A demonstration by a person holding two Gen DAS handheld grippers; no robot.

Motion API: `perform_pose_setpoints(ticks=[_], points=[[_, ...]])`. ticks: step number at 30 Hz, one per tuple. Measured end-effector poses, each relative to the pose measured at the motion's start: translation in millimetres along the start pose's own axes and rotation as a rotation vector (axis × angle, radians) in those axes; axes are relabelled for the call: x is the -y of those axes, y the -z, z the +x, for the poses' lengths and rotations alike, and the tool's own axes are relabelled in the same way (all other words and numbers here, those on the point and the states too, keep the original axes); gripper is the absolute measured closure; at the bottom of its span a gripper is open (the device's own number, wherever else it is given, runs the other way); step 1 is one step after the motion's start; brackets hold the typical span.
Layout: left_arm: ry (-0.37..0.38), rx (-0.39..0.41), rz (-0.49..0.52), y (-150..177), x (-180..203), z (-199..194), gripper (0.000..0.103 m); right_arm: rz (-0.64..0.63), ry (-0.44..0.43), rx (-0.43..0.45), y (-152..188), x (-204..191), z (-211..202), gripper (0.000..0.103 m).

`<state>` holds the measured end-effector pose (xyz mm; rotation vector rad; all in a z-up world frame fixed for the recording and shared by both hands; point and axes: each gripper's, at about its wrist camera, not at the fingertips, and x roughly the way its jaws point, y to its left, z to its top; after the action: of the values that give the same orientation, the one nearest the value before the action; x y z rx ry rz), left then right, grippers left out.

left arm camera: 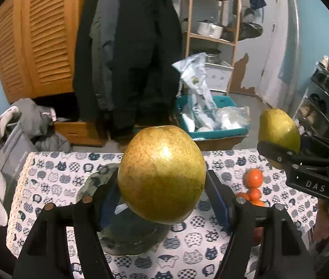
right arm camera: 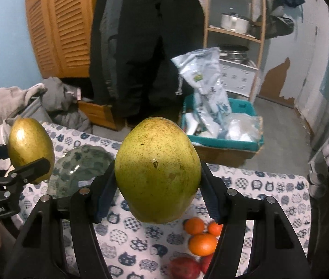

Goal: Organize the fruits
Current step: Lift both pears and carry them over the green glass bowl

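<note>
My left gripper [left arm camera: 162, 186] is shut on a yellow-brown pear [left arm camera: 162, 162], held above a clear glass plate [left arm camera: 127, 241] on the cat-print tablecloth [left arm camera: 55, 181]. My right gripper [right arm camera: 157, 186] is shut on a greener pear [right arm camera: 157, 162], also in the air over the table. Each view shows the other gripper off to one side with its pear: the right gripper [left arm camera: 278, 155] with the greener pear [left arm camera: 278, 130], the left gripper [right arm camera: 33, 169] with the yellow-brown pear [right arm camera: 29, 146]. The glass plate [right arm camera: 83, 165] lies left of the right gripper.
Three small oranges [right arm camera: 202, 244] and red fruits [right arm camera: 185, 267] lie on the tablecloth [right arm camera: 141, 244] below the right gripper; the oranges [left arm camera: 254, 179] also show right of the left gripper. Beyond the table stand a teal bin of bags [left arm camera: 211, 121], hanging coats [left arm camera: 127, 58], a wooden shelf [left arm camera: 211, 37] and piled clothes [left arm camera: 36, 121].
</note>
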<state>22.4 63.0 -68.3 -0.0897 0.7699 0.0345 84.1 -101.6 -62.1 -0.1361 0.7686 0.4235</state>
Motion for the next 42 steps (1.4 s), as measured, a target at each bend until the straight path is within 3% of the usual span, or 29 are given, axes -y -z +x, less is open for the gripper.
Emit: perform_pose_setpoints(ticks=[20, 29, 35, 42], points=[[-0.116, -0.053, -0.113, 21, -84, 16, 0.031, -0.086, -0.115, -0.067, -22, -90, 58, 0.037], [-0.138, -0.165, -0.175, 43, -116, 55, 0.031, -0.101, -0.154, -0.169, -10, -115, 112, 0.037], [-0.149, -0.259, -0.211, 62, -131, 90, 0.031, -0.09, -0.172, -0.268, 8, -122, 153, 0.037], [-0.163, -0.354, -0.232, 82, -140, 126, 0.031, -0.102, -0.162, -0.323, 22, -123, 180, 0.037]])
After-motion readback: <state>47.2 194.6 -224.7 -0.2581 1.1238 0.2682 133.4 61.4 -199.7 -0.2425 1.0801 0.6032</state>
